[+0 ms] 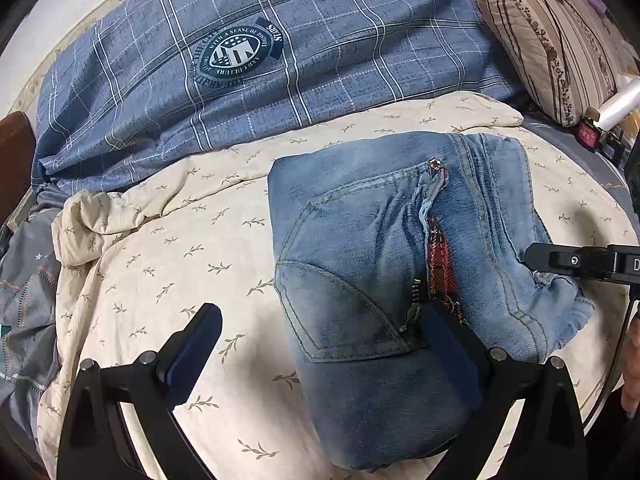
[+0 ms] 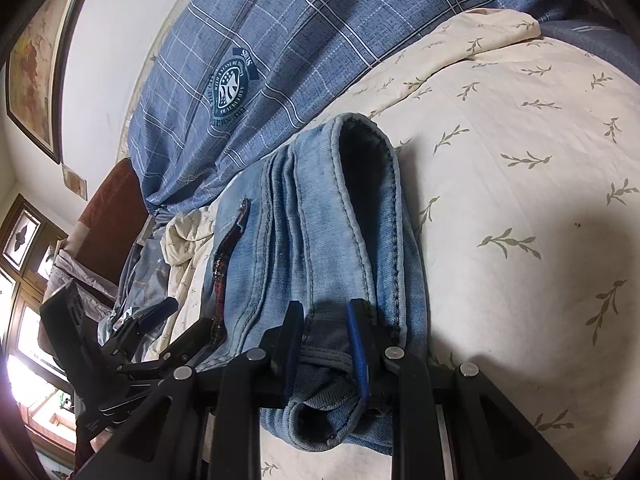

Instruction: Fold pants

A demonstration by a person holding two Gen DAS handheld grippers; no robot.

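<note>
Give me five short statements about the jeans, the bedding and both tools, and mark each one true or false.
1. The jeans lie folded on a cream leaf-print sheet. True.
2. The left tool is clamped on the jeans. False: it is open, one finger over the sheet, one at the denim.
3. The right tool has denim between its fingers. True.
4. The jeans' zipper is hidden. False: it shows, beside red plaid lining.
5. A blue plaid quilt lies behind the jeans. True.

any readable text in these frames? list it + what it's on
"WITH A SENSE OF HISTORY", "AND CULTURE": ring of the crest on the plaid quilt, printed upside down.
"SWISS": crest's ribbon, uncertain.
Crest's outer lettering: too blurred.
"D": cut-off letter on the right gripper.
Jeans: none.
</note>
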